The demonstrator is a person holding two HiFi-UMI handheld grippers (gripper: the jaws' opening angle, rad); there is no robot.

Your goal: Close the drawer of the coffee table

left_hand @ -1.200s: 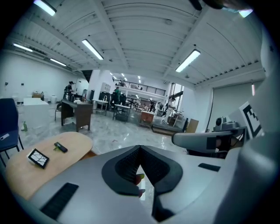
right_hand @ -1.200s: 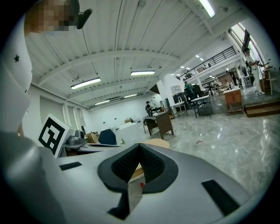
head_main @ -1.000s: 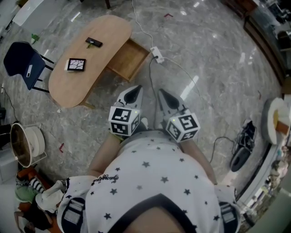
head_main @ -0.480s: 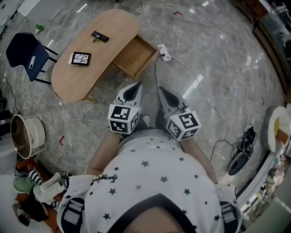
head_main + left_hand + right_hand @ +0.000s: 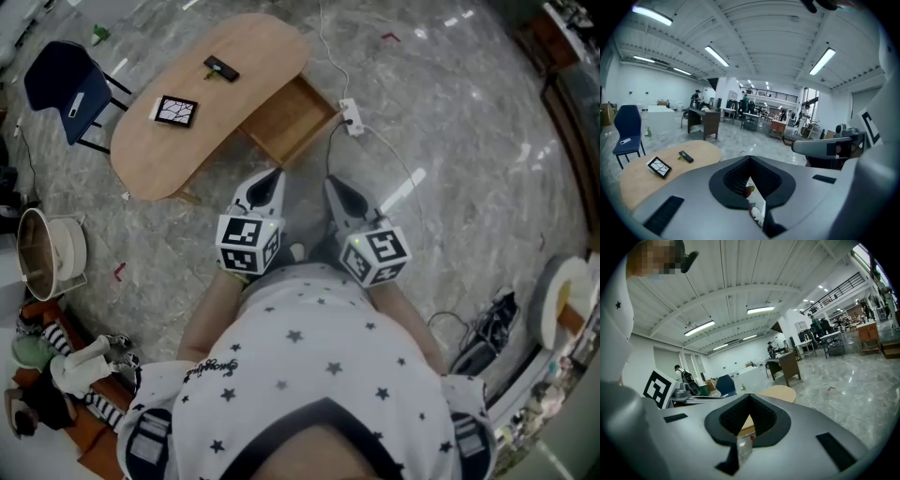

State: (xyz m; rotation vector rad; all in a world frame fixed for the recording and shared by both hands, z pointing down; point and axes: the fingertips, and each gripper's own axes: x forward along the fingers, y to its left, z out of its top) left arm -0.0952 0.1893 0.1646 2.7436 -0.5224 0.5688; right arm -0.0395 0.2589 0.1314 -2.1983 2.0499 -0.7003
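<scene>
The oval wooden coffee table stands on the marble floor, its drawer pulled out toward me and empty. Both grippers are held side by side in front of my body, a short way from the drawer's front and apart from it. My left gripper is shut with nothing in it and points at the drawer's near corner. The right gripper is also shut and empty. In the left gripper view the table top lies to the left beyond my left gripper. The right gripper shows the table's end ahead.
A black framed tile and a black remote lie on the table. A white power strip with its cable lies on the floor beside the drawer. A blue chair stands at the table's far side. A metal pot sits left, shoes right.
I have stepped closer: the table and drawer have shifted right in the head view and the drawer's front now lies just ahead of both grippers. Both stayed shut.
</scene>
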